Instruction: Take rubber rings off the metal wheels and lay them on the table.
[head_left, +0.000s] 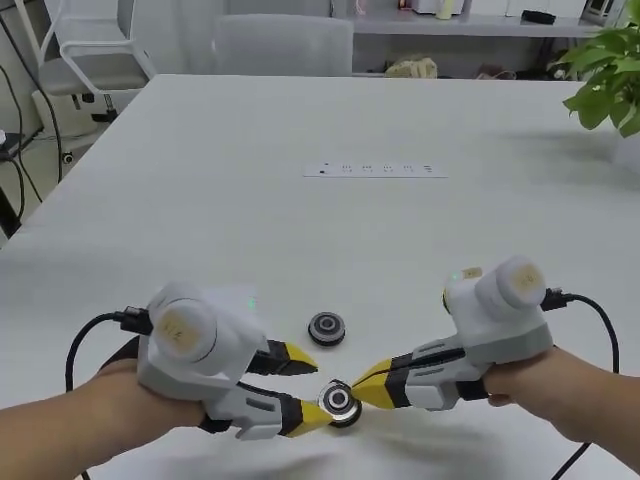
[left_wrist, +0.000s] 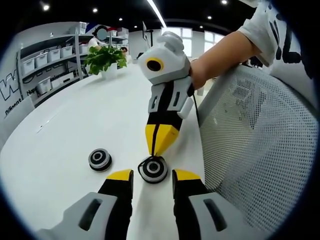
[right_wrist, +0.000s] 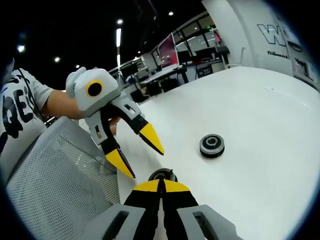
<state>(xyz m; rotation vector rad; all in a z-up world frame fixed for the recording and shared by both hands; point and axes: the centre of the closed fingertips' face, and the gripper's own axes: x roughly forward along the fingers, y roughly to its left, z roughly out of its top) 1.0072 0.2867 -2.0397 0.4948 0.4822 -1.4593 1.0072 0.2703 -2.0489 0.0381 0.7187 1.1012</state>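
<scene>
Two small round metal wheels with black rubber rings around them lie on the wide white desk (head_left: 300, 220), close to its near edge. The nearer wheel (head_left: 338, 400) sits between the two claws. The other wheel (head_left: 327, 327) rests a little farther out on the desk, apart from both claws, with its ring on.

The left claw (head_left: 310, 388), grey with yellow-tipped black jaws, reaches in from the left and stands wide. In the left gripper view its two yellow tips lie on either side of the nearer wheel, close to it; I cannot tell whether they touch it. The black ring (left_wrist: 141, 171) sits around that wheel's silver hub.

The right claw (head_left: 372, 385) comes in from the opposite side with its jaws pressed together into a single yellow point. That point meets the rim of the nearer wheel. Whether it has a pinch of rubber between the tips cannot be told.

Each claw is held in a person's hand, with a black cable trailing from the back. Farther out on the desk lies a flat white power strip (head_left: 375, 169), and a green leafy plant (head_left: 605, 70) stands at the far right edge. A grey mesh chair back (left_wrist: 260, 140) shows beside the desk in both gripper views.
</scene>
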